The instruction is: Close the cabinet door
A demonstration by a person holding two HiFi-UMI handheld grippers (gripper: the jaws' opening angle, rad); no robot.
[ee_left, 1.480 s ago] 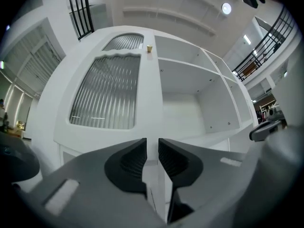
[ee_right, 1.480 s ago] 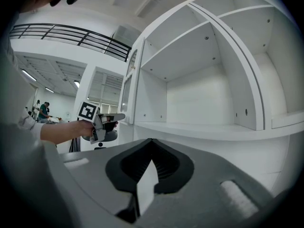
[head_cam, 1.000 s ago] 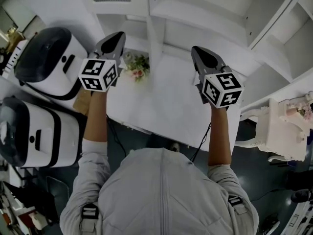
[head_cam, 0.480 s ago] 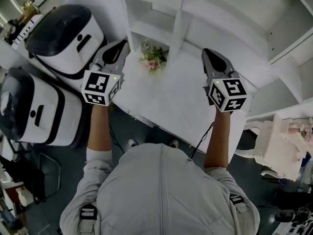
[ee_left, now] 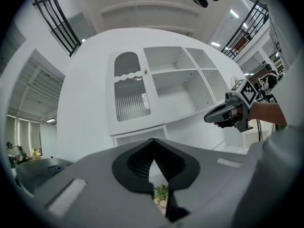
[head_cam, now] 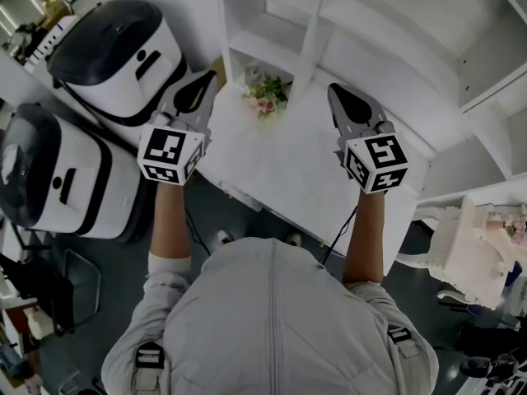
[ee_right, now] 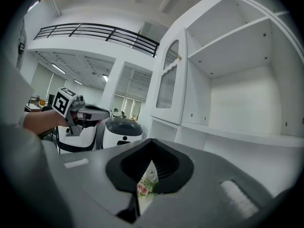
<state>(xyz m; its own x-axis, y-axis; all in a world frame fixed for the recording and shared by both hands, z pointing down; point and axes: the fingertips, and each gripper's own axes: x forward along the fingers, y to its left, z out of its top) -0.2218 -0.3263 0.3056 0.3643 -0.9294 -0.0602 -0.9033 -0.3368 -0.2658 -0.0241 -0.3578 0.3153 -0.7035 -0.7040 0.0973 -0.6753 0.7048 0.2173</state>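
Note:
The white cabinet [head_cam: 370,23] stands ahead, with open shelves on its right. Its door [ee_left: 129,93] has an arched ribbed pane and a small knob [ee_left: 145,71] on its right edge. The door [ee_right: 170,84] looks about level with the cabinet front, and I cannot tell whether it is fully closed. My left gripper [head_cam: 200,85] [ee_left: 153,144] is shut and empty, held level over the counter's left end. The right gripper [head_cam: 340,97] [ee_right: 151,144] is shut too, holds nothing and is short of the shelves. Neither touches the door. A small pot of flowers [head_cam: 268,95] sits between them.
A white counter [head_cam: 288,171] runs under both grippers, with an open cubby [head_cam: 255,39] behind the flowers. Two large white-and-black rounded machines [head_cam: 107,48] [head_cam: 58,171] stand at the left. A small ornate white piece of furniture [head_cam: 478,237] is at the right.
Both grippers have shifted left relative to the flowers and cabinet. Their jaws have stayed shut. Nothing was taken hold of.

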